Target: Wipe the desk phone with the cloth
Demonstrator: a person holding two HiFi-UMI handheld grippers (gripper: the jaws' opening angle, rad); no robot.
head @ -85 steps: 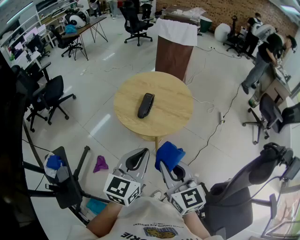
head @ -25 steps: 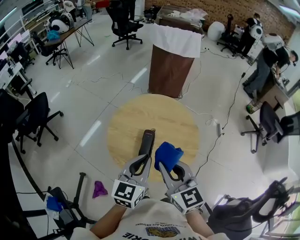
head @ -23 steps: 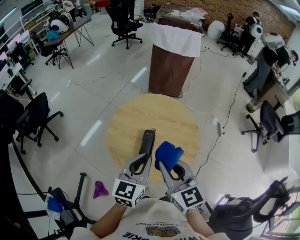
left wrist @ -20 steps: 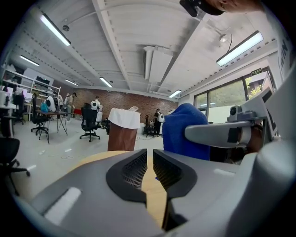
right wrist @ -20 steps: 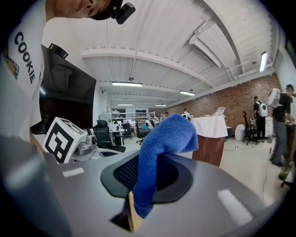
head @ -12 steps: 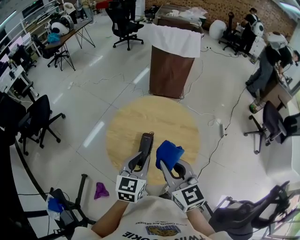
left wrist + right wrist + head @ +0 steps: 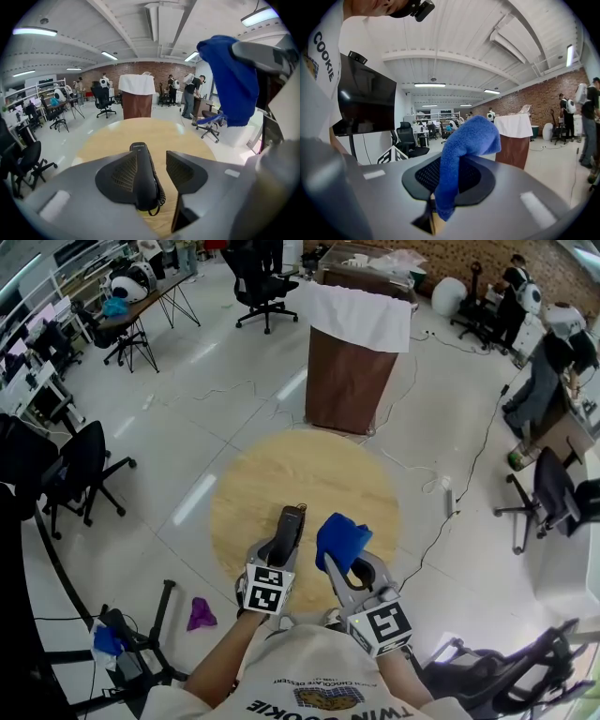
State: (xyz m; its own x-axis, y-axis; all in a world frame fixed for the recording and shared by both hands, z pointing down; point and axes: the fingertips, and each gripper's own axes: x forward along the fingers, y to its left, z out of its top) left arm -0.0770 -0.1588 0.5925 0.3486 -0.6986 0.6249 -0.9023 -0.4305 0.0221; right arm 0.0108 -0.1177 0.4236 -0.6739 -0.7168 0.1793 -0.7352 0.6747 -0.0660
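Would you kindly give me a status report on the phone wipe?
Left tongs just opening around phone handset, not gripping. Right tongs shut on blue cloth. Nothing blocking.

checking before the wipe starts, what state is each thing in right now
phone: lying flat on the table, between the left jaws, ungripped
cloth: bunched, clamped in the right jaws, clear of the phone
left hand-held gripper: open, jaws just been opening, phone between them
right hand-held gripper: shut on the cloth

Open office w/ brick wall [image 7: 126, 68], glossy white floor [image 7: 187, 409], round wood table [image 7: 309, 470], black chairs [image 7: 80, 460], ceiling strip lights [image 7: 35, 32].
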